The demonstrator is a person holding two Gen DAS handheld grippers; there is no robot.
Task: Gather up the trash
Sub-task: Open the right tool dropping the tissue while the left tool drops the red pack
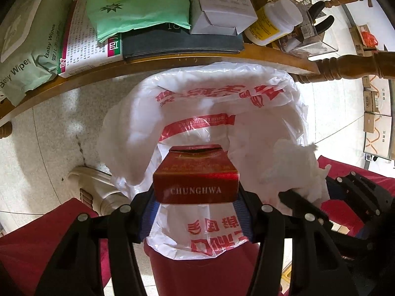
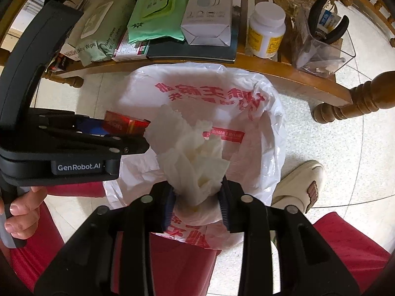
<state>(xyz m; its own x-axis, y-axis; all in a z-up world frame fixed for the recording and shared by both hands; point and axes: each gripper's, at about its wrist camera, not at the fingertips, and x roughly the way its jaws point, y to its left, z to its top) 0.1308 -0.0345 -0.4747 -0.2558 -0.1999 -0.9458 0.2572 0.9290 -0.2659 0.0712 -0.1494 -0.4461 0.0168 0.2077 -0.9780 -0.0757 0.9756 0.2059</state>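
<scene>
My left gripper is shut on a red Chunghwa cigarette pack and holds it over the open mouth of a white plastic bag with red print. My right gripper is shut on a crumpled white tissue over the same bag. In the right wrist view the left gripper comes in from the left with the red pack beside the tissue. In the left wrist view the tissue shows at the right, in the right gripper.
A low wooden table stands just beyond the bag, loaded with baby wipes, a green wipes pack, a white box, a white pill bottle and a clear plastic box. The person's red trousers and beige slippers flank the bag.
</scene>
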